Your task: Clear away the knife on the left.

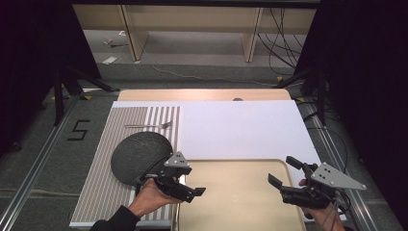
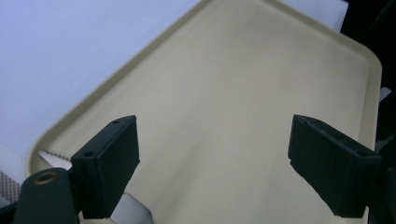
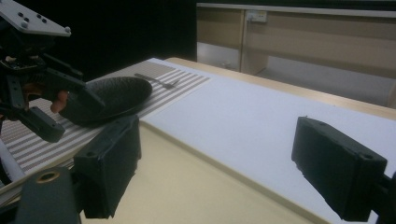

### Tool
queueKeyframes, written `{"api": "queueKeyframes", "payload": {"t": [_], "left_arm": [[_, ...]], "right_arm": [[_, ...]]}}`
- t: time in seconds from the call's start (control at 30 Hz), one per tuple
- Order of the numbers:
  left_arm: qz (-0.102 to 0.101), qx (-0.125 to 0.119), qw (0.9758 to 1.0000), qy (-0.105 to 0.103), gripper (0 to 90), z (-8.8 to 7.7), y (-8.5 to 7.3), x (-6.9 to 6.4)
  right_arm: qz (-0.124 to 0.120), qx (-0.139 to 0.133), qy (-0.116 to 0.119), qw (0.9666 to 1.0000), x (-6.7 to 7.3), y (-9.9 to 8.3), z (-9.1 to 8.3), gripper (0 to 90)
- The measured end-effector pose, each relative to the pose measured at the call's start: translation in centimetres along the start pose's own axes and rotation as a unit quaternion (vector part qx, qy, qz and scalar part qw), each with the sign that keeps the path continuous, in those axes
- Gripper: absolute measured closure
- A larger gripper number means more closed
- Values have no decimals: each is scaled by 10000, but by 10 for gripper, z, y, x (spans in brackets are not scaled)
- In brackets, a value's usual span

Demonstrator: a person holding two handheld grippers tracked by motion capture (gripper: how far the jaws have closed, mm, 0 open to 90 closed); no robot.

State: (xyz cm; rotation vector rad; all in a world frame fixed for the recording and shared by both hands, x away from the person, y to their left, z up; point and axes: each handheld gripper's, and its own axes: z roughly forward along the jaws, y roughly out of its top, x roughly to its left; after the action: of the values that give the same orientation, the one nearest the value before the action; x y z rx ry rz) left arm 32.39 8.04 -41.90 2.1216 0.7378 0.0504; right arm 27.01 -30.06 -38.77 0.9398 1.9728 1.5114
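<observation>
High view looks down on a wooden surface (image 1: pixel 202 94) covered by a white sheet (image 1: pixel 240 127), with a striped placemat (image 1: pixel 103 187) along its left side and a beige tray (image 1: pixel 231 197) at the near edge. A dark round plate (image 1: pixel 139 156) lies on the placemat, and a fork (image 1: pixel 149 126) lies beyond it, apart from it, also on the stripes.

The left gripper (image 1: pixel 195 192), held in a hand (image 1: pixel 151 196), hovers at the tray's left edge, just beside the plate's near right rim; its jaws point right over the tray. In the left gripper view the jaws stand wide apart with nothing between them, and bare tray (image 2: pixel 224 107) lies below.

The right gripper (image 1: pixel 284 172) sits over the tray's right edge, jaws pointing left and away. In the right gripper view its jaws are likewise spread wide and hold nothing; past them lie the tray (image 3: pixel 177 186), the white sheet (image 3: pixel 261 126), the plate (image 3: pixel 119 95), the fork (image 3: pixel 159 80) and the left gripper (image 3: pixel 70 112).
</observation>
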Motion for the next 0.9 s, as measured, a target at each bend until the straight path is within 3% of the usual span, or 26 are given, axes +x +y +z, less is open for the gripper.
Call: {"api": "queueKeyframes", "payload": {"t": [0.17,0.23,0.37,0.4,0.43,0.53,0.63,0.73,0.9], "left_arm": [[10,-321,9995,14,164,-5,0,1],[42,-539,9985,17,164,-9,0,1],[95,-750,9971,15,161,-14,0,1],[120,-929,9956,31,161,-17,-1,1],[120,-929,9956,31,161,-17,-1,1],[170,-1243,9921,103,161,-25,-3,2],[179,-1383,9901,163,160,-29,-5,3],[163,-1413,9897,158,161,-31,-6,3],[185,-1643,9859,256,161,-39,-10,4]], "right_arm": [[1,0,1,10000,0,0,0,166],[3,1,1,10000,0,0,0,166],[3,4,1,10000,0,0,0,166],[-3,3,0,10000,0,0,0,166],[0,4,1,10000,0,0,0,166],[6,11,3,10000,0,0,0,166],[6,3,-2,10000,0,0,0,166],[3,5,-2,10000,0,0,0,166],[7,6,5,10000,0,0,0,166]]}}
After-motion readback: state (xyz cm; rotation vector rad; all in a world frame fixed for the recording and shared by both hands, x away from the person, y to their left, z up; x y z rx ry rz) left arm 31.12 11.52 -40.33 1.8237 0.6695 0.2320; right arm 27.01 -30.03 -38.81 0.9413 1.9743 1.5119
